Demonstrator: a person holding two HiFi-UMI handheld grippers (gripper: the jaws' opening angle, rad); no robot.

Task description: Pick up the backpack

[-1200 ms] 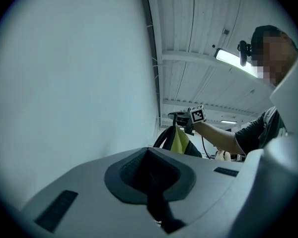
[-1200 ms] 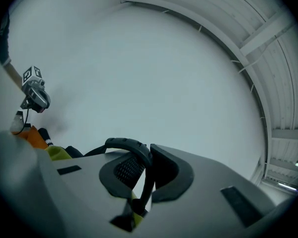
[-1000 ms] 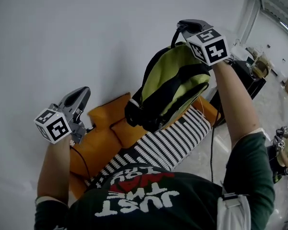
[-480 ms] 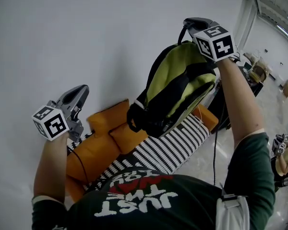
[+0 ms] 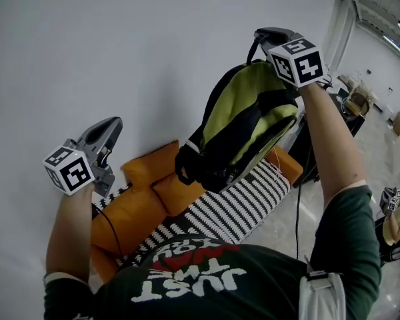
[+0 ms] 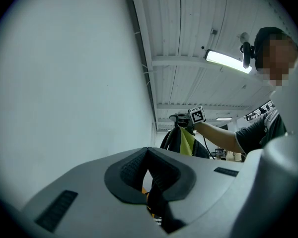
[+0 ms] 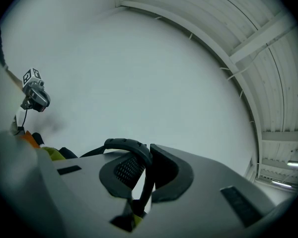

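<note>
So the pick-up looks basically done here. The right gripper [image 7: 145, 155] is clamped on the backpack's [image 5: 243, 125] black carry handle [image 7: 125, 144], and you can see the loop running down between the two pads in the right gripper view. The backpack itself is lime green and black. It hangs from that handle up by the white wall, well clear of the orange sofa [image 5: 137, 212] and the black-and-white striped throw [image 5: 237, 202] below it.

The left gripper [image 6: 148, 155] is closed with nothing in it. It's held out to the side, well apart from the bag, not helping at all.

As for what comes next, we reckon it's mostly about not letting the handle slip. All the weight is on one thin loop and the bag tilts a bit, so it could swing. We'd hold the grip tight and the arm steady, and maybe bring the left gripper under the bottom if it needs carrying anywhere.

On writing, we can't spot any brand or logo on the backpack. The person's dark shirt [image 5: 200, 275] has white letters, upside down from the head camera, that read "JUST THE". The red line and the one past it are too squashed for us to read. The cubes on the grippers carry only square black-and-white markers.
</note>
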